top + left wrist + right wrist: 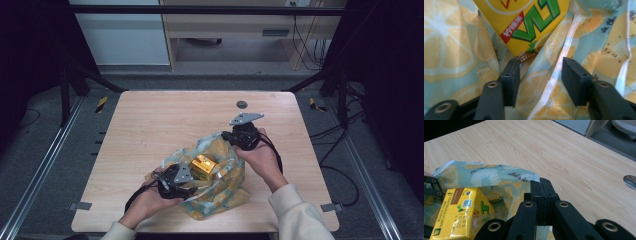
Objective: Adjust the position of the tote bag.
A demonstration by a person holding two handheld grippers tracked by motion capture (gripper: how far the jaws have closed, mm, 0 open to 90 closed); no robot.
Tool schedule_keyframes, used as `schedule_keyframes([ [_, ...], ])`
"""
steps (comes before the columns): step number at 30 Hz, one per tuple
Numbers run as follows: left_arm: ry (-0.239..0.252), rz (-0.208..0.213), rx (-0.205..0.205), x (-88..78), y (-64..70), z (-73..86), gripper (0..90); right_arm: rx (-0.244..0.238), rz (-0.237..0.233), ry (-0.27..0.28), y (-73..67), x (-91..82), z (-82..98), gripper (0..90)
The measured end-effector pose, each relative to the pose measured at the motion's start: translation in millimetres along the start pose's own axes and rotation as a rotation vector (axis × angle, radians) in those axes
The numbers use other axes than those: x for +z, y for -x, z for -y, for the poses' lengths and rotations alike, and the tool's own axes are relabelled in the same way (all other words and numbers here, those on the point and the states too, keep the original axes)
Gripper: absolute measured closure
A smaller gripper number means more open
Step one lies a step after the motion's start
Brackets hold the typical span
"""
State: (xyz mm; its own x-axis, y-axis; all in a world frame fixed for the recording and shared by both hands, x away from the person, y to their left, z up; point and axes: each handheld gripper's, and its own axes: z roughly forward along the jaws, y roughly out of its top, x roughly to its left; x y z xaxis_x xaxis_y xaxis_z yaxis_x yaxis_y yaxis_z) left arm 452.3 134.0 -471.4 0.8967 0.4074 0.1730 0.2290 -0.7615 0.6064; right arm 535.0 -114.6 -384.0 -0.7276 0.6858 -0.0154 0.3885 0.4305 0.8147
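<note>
On the wooden table (150, 120), one lemon-print bag (225, 195) holds one yellow carton (202, 166) lettered "VLT"; right gripper (541, 185) pinches its rim, left gripper (540, 71) gapes empty

sleeves: cream, long, loose at the cuffs
left gripper (186, 186): black body, grey three-cornered plate, black cable
right gripper (231, 136): black, grey plate on top, black cable
jaws: matte black blocks, brass-ringed screw holes
</note>
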Motion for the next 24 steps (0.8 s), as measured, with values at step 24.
schedule_keyframes([
  [24, 0.029, -0.091, 0.044, -38.1, 19.8, 7.1, 90.0, 0.123, 0.056, -0.085, 33.9, 44.2, 17.8, 90.0],
])
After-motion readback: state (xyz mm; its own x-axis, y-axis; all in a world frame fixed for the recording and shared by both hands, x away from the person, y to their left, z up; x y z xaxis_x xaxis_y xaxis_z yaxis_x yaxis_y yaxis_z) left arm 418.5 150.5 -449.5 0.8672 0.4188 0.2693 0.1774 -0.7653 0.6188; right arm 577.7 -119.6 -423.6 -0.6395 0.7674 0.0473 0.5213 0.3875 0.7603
